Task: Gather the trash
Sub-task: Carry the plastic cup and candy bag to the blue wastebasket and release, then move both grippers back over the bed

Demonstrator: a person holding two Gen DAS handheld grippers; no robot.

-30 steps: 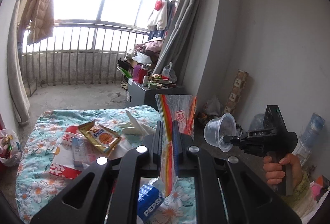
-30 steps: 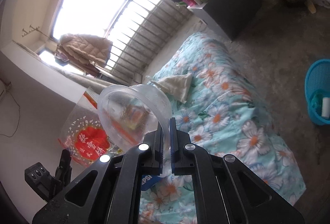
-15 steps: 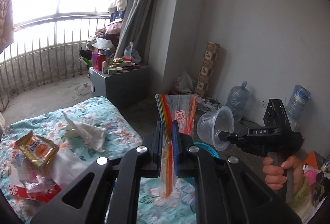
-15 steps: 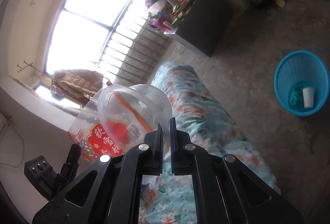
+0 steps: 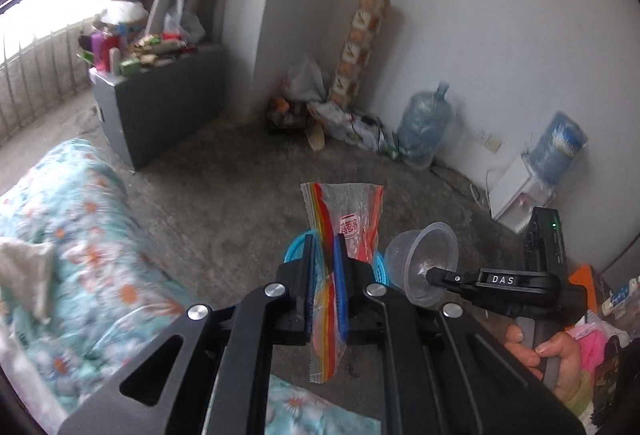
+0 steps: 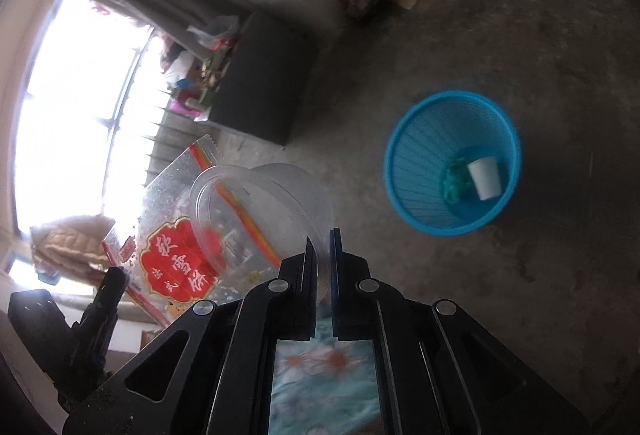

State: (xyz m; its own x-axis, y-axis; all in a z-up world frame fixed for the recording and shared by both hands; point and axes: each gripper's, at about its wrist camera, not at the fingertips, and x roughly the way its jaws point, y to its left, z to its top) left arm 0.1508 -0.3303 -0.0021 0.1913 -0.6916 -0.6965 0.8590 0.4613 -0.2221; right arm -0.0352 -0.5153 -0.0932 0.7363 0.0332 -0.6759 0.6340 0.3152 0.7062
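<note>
My left gripper (image 5: 323, 247) is shut on a clear plastic snack bag (image 5: 348, 223) with rainbow stripes and a red label; the bag sticks up between the fingers and hangs below them. My right gripper (image 6: 319, 239) is shut on the rim of a clear plastic cup (image 6: 260, 211). In the left wrist view the cup (image 5: 424, 263) sits at the right gripper's tip, just right of the bag. A blue mesh waste basket (image 6: 420, 163) stands on the concrete floor with a white paper cup (image 6: 485, 178) inside; its rim (image 5: 294, 251) shows behind the left fingers.
A bed with a floral cover (image 5: 72, 243) lies at the left, a crumpled tissue (image 5: 24, 267) on it. A dark cabinet (image 5: 160, 103) piled with clutter stands by the window. Water jugs (image 5: 424, 127) and bags line the far wall. A hand (image 5: 560, 359) grips the right handle.
Both grippers swung right, away from the bed, and tipped down toward the floor. The blue basket has come closer under them. Bag and cup remain gripped.
</note>
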